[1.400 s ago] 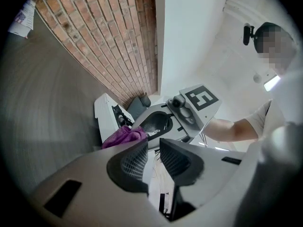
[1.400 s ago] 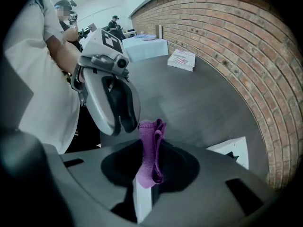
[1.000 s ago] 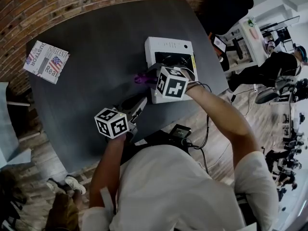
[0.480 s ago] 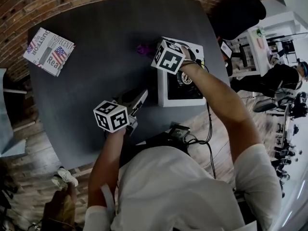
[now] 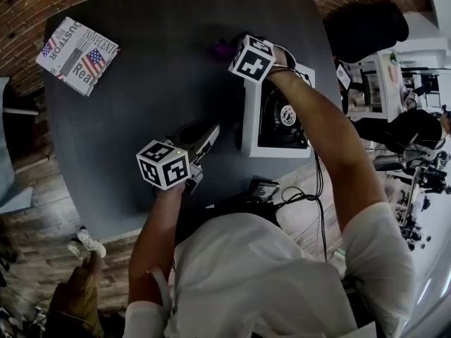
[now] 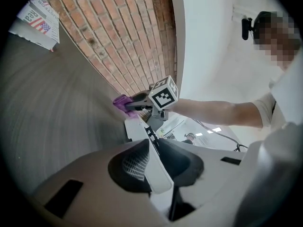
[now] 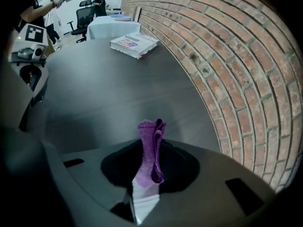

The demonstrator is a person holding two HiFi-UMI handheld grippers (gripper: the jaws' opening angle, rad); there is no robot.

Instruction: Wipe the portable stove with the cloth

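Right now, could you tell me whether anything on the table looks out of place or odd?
Nothing is spilled or damaged. The portable stove sits close to the edge of the table, which looks slightly precarious. The purple cloth, pinched in the right gripper, is over bare table beside the stove, not on it.

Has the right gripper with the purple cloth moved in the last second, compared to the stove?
Yes. Against the stove, the right gripper went from its near part to its far left corner, toward the brick wall.
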